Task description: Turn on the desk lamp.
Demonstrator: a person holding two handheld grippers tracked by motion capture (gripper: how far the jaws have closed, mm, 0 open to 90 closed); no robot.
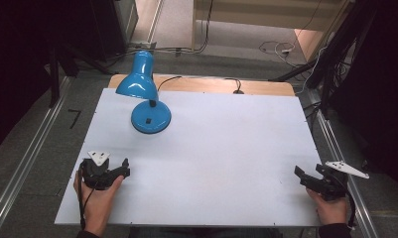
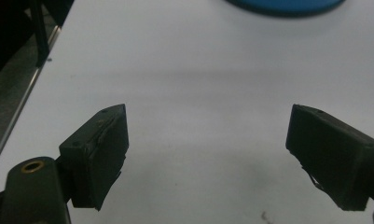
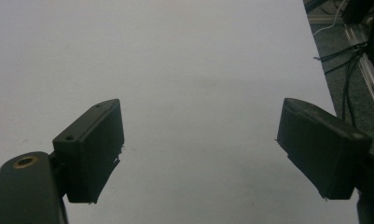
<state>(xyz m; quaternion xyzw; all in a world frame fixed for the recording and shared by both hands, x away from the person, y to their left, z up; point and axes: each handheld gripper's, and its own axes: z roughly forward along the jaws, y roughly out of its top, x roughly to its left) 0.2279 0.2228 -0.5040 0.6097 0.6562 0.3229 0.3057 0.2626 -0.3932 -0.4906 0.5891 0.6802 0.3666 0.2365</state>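
Our jaws stand wide apart on both sides, and nothing lies between them. In the left gripper view we see only bare white surface between the two black pads, and the same in the right gripper view. So both grippers are empty.

From the high view, our left gripper (image 1: 121, 167) rests near the front left corner of the tabletop (image 1: 216, 148), held in our left hand (image 1: 95, 193). Our right gripper (image 1: 301, 176) sits at the front right edge, in our right hand (image 1: 331, 206). The two are well apart from each other.

The thing nearest to us is the blue desk lamp (image 1: 146, 94). It stands upright on its round base (image 2: 287, 4) toward the back left of the tabletop, with its shade tilted to the left and its cable going off over the rear edge. The left gripper points toward this base, which shows at the top of the left gripper view, but it is not near to touching.

We judge that the work is at its very start: a resting pose, before any approach. The next move asks for the left gripper to travel forward to the lamp, jaws kept open. Whether the neck or the shade is the better place to grip, we cannot yet decide.
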